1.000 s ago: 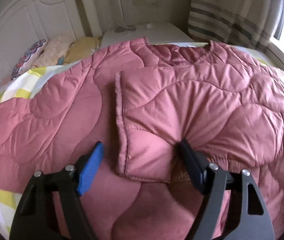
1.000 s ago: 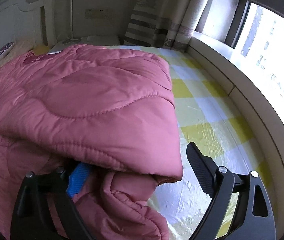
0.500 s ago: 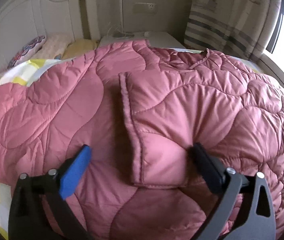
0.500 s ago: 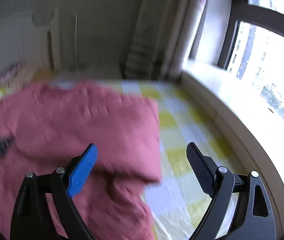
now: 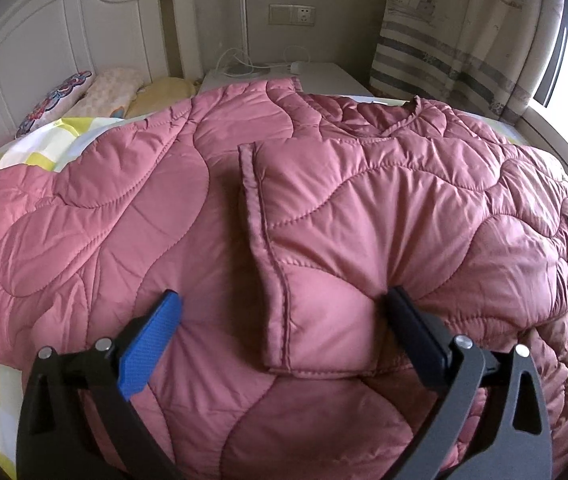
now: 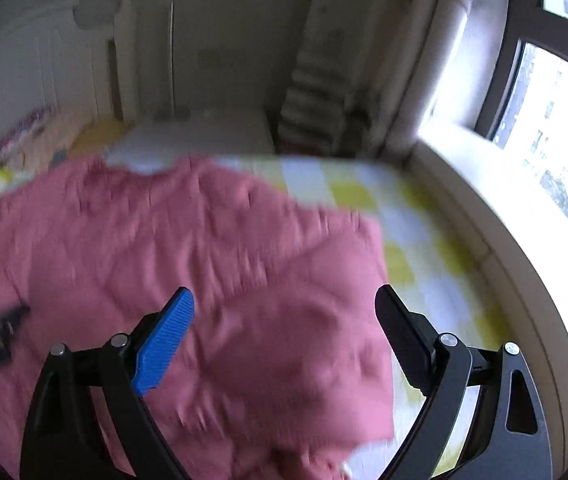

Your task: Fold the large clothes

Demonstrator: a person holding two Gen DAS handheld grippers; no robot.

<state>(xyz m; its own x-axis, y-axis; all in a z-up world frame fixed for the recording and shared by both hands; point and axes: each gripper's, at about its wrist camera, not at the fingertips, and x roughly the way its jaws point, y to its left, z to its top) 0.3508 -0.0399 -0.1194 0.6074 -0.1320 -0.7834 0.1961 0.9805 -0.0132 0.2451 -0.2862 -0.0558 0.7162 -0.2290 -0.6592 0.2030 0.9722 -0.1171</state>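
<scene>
On the bed (image 5: pixel 24 148), yellow-check sheet, lies the pink quilted jacket (image 5: pixel 124 240), spread flat, collar toward the headboard (image 5: pixel 44 40), hem toward the person. It covers most of the mattress in the left wrist view.

Left gripper (image 5: pixel 284 320): jaws spread wide, nothing clamped. It straddles the cuff end of the folded-in sleeve (image 5: pixel 344 240), which lies across the jacket body. Blue pad rests over the body panel, black pad presses a dimple into the sleeve's far side, but no pinch. Sleeve's long axis runs from the cuff between the jaws up and right toward the shoulder.

Right gripper (image 6: pixel 284 320): also wide, empty, hanging above the jacket's window-side edge. That view is motion-blurred, so fine detail is unreadable. The jacket edge sits directly under and ahead of it; bare sheet lies beyond, toward the window sill (image 6: pixel 504 208).

Key relation: the unfolded half of the jacket lies to the left of the left gripper, so that hand is nearer for the next fold; my guess is the left sleeve or side panel comes in next.

Around: pillows (image 5: pixel 104 88) by the headboard, nightstand (image 5: pixel 284 76) with a cable behind the collar, curtain (image 5: pixel 464 40) at right. None of these block the fold. Watch the puffy fill: it will spring back.
</scene>
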